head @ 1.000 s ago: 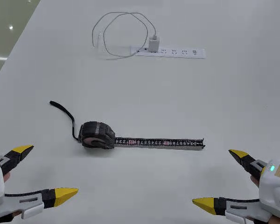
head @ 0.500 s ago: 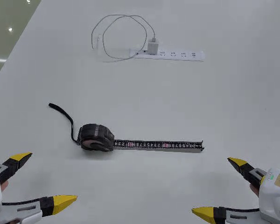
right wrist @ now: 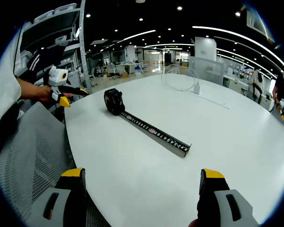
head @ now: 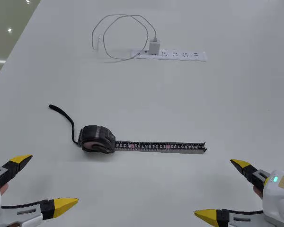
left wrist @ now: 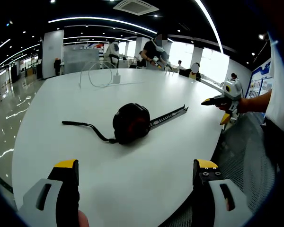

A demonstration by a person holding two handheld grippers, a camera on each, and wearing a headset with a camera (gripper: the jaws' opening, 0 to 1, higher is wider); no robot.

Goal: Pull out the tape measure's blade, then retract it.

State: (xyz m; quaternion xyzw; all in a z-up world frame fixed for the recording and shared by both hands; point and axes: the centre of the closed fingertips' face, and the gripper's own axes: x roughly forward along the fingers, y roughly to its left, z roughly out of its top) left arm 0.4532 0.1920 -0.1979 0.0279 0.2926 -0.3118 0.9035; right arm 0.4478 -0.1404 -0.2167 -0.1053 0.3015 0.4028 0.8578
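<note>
Blade [head: 161, 146] lay extended | your left gripper [head: 51, 179] and right gripper [head: 216, 187] gaped empty | you likely needed tape-measure case [head: 98, 138] steadied first

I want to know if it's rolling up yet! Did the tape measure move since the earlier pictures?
No. The tape measure keeps the same gap from the power strip, and its blade is just as far out.

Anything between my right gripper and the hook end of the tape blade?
No. In the right gripper view, bare white tabletop lies between the open right gripper and the blade's hook end.
</note>
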